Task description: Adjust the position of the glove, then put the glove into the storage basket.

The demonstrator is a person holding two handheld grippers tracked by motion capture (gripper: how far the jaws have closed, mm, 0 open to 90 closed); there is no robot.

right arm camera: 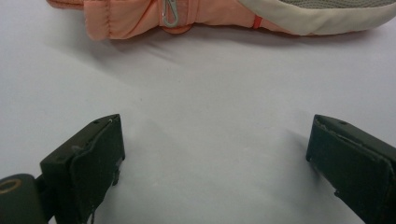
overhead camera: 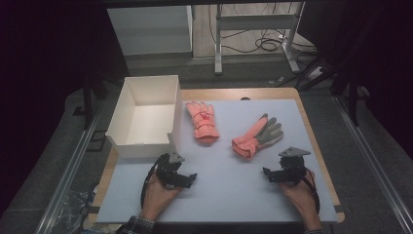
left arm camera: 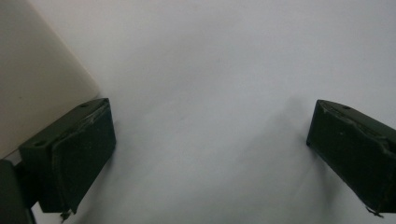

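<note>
Two salmon-pink gloves lie on the white mat [overhead camera: 224, 185]. One glove [overhead camera: 202, 122] lies back up near the box, fingers pointing away. The other glove [overhead camera: 256, 136] lies palm up with a grey palm, further right; its cuff and a metal clip show in the right gripper view [right arm camera: 140, 16]. My left gripper [overhead camera: 191, 178] rests low on the mat in front of the box, open with only bare mat between its jaws [left arm camera: 210, 154]. My right gripper [overhead camera: 267, 173] sits below the grey-palmed glove, open and holding nothing [right arm camera: 215, 158].
An open white box [overhead camera: 146, 114] stands at the mat's left rear; its wall [left arm camera: 32, 79] is close beside my left jaw. The wooden table edge [overhead camera: 319, 146] rims the mat. Behind the table are a metal frame and cables on the floor [overhead camera: 263, 41].
</note>
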